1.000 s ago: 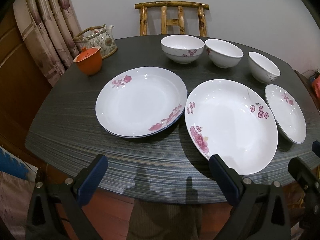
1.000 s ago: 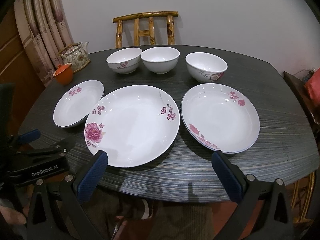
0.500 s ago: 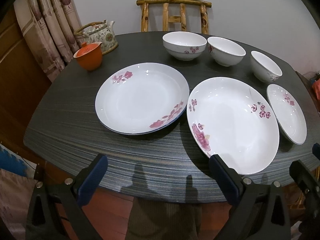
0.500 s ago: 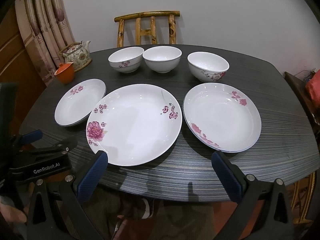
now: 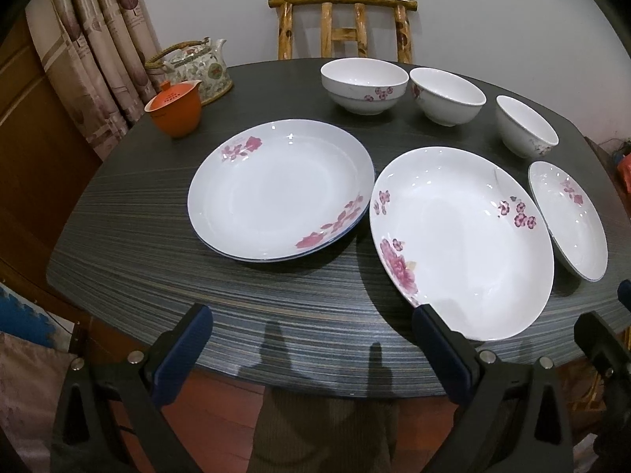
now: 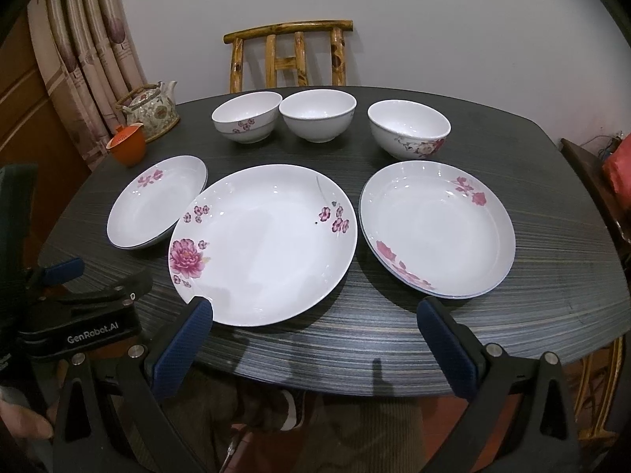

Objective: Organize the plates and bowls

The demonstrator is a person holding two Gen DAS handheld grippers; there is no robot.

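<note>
- Since a second ago, both cameras have been carried slightly forward and lower toward the table [image 6: 512, 335]; the dishes themselves have not been shifted.
- The left gripper [image 5: 311, 339] is held released, its blue-padded fingers spread wide over the near table edge with nothing between them.
- The right gripper [image 6: 315, 335] is likewise kept spread apart and empty; its left finger overlaps the near rim of the large peony plate [image 6: 264, 244] in the view, though contact cannot be judged.
- Three plates are laid in a front row: a small plate [image 6: 157, 209] on the left, its rim tucked just beside the large plate, and a blue-rimmed plate [image 6: 437, 228] on the right.
- Three bowls [image 6: 318, 120] are lined up behind them, near one another.
- A teapot [image 5: 197, 67] and an orange lidded cup [image 5: 173, 112] are set at the far left corner, clear of the dishes.
- A wooden chair [image 6: 290, 55] is placed behind the table.
</note>
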